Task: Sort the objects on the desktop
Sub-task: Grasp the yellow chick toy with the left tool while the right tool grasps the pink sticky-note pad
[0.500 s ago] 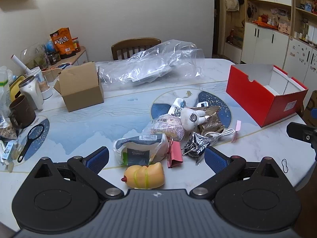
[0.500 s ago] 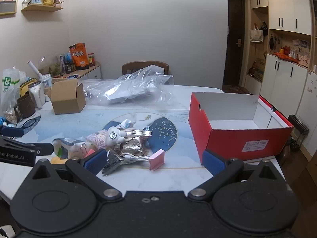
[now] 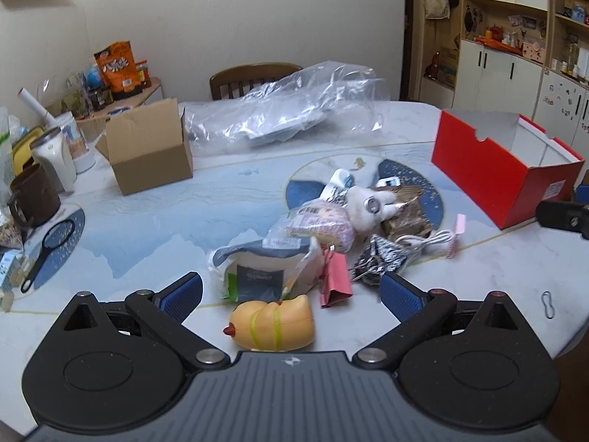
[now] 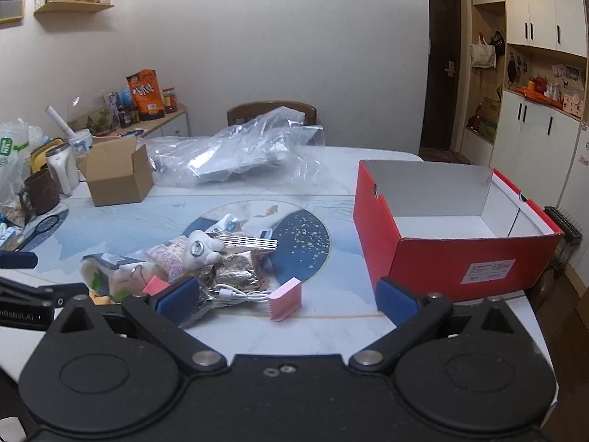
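— The big clear plastic bag [image 3: 287, 110] looks glossy and crinkled.
— And the plain brown cardboard box [image 3: 151, 151] is matt, while the red paperboard box [image 4: 452, 246] has a smooth sheen.

Both wrist views look down-forward from the near table edge, sharing the clutter pile [image 3: 331, 235].

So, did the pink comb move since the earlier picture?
No. The pink comb still lies with its lower end on the gold ring line of the tabletop, beside the white cable.
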The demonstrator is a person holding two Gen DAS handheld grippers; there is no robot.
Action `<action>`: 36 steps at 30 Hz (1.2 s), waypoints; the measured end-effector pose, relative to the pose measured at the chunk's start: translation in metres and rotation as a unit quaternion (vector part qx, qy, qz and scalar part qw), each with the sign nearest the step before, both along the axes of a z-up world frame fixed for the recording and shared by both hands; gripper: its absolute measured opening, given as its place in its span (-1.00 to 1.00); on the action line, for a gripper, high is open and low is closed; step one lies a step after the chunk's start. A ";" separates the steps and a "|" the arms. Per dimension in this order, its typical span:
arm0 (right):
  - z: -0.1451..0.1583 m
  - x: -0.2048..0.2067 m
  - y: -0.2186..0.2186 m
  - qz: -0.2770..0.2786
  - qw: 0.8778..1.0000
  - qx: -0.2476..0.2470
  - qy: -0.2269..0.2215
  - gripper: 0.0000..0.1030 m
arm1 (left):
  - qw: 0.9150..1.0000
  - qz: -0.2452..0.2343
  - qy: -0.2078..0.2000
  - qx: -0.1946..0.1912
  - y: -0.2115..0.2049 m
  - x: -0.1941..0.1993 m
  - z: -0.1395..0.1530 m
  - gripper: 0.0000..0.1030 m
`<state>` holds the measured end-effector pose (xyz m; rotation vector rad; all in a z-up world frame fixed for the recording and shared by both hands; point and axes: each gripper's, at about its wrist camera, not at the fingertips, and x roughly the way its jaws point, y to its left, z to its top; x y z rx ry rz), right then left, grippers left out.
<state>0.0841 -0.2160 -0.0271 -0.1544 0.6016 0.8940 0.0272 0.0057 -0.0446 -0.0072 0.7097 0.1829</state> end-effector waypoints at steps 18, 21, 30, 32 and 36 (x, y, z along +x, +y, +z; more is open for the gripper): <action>-0.064 0.035 0.074 0.030 0.995 -0.097 0.004 0.79 | 0.996 -0.051 0.070 -0.022 0.040 0.023 -0.057 1.00; -0.081 0.043 0.080 0.038 0.992 -0.121 0.009 0.66 | 0.995 -0.065 0.077 -0.020 0.044 0.026 -0.062 0.99; -0.101 0.054 0.098 0.068 0.986 -0.155 -0.005 0.42 | 0.992 -0.095 0.081 -0.014 0.052 0.028 -0.068 0.99; -0.102 0.053 0.101 0.080 0.984 -0.157 -0.011 0.36 | 0.991 -0.100 0.082 -0.017 0.052 0.029 -0.069 0.99; -0.102 0.052 0.107 0.093 0.982 -0.161 -0.020 0.27 | 0.990 -0.111 0.087 -0.017 0.051 0.031 -0.071 0.99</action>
